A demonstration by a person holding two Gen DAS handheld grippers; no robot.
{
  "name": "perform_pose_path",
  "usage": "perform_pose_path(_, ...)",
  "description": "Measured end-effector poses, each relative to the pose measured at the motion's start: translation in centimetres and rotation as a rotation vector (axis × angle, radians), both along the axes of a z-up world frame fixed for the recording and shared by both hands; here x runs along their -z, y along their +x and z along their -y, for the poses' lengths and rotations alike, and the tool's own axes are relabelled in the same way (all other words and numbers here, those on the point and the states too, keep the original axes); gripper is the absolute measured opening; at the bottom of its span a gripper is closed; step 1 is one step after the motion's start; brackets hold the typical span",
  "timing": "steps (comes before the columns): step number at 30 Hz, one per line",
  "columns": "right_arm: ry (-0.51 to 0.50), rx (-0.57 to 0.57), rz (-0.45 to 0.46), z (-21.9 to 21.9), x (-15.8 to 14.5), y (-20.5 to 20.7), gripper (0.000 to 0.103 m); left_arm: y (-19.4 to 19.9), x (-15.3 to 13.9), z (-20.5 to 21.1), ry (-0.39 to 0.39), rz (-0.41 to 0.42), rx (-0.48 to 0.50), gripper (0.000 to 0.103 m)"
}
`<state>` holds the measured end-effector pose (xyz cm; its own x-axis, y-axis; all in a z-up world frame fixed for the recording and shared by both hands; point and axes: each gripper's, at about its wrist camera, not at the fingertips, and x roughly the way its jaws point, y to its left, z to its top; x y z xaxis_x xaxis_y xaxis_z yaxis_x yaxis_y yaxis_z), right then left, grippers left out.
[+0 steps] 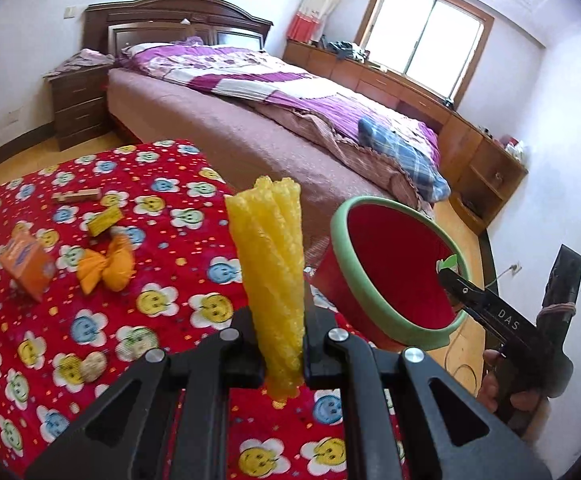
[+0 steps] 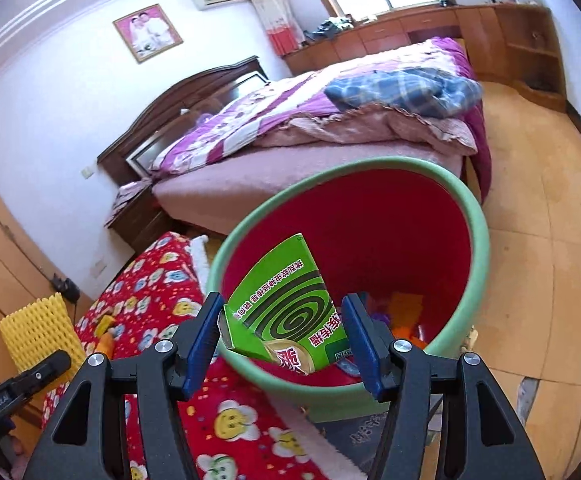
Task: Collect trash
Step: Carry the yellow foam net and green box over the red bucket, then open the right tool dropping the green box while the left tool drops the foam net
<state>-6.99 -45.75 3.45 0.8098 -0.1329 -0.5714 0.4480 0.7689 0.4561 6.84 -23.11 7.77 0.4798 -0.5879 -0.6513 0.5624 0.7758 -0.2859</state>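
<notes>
A bedroom with white walls, a dark wooden bed (image 1: 218, 92) under a purple quilt, and a window (image 1: 422, 36) at the far wall; in front lies the surface (image 1: 102, 300), covered by a red cloth printed with smiling flowers. On its left part, in the left wrist view, lie an orange box (image 1: 26, 266), an orange cloth bundle (image 1: 106, 266) just beside it, a small yellow packet (image 1: 105, 220) and a brown wooden piece (image 1: 76, 195) farther back; a pale crumpled ball (image 1: 92, 366) rests nearer the camera. In the middle, the left claw (image 1: 284, 354) is closed on a yellow foam net sleeve (image 1: 270, 276), which stands upright between its fingers, above the surface. To the right, past the edge of the surface, sits the red bin (image 1: 400, 268) with a green rim, its mouth tilted towards the camera; the right claw (image 2: 286, 336) is at its near rim, its blue-padded fingers (image 2: 202, 334) spread apart on either side of a green mosquito-coil box (image 2: 286, 312); the box leans inside the bin, against its near wall; whether the pads touch it cannot be told; other bits of trash, orange and purple, lie blurred at the bin's bottom. Beyond the bin is wooden floor (image 2: 538, 248).
</notes>
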Motion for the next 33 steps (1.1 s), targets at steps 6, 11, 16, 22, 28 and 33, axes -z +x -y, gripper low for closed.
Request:
perform_pose_path(6,0.014,0.027,-0.006,0.9,0.5,-0.3,0.063,0.1,0.3,2.2,0.013,-0.009,0.045,0.011)
perform_pose_path(11,0.016,0.034,-0.002,1.3,0.8,-0.6,0.064,-0.1,0.3,4.2,0.026,-0.005,0.082,0.011)
perform_pose_path(16,0.028,0.048,0.028,1.8,0.6,-1.5,0.064,-0.2,0.3,6.3,0.035,-0.007,0.133,0.011)
perform_pose_path(22,0.012,0.093,0.046,2.7,0.1,-2.9,0.064,-0.4,0.6,9.5,0.055,0.01,0.201,0.011)
perform_pose_path(28,0.016,0.123,0.044,3.7,0.4,-4.0,0.064,0.2,1.9,12.7,0.075,0.002,0.254,0.011)
perform_pose_path(33,0.026,0.138,0.035,4.4,0.9,-4.5,0.064,-0.1,2.2,14.1,0.094,0.031,0.274,0.035)
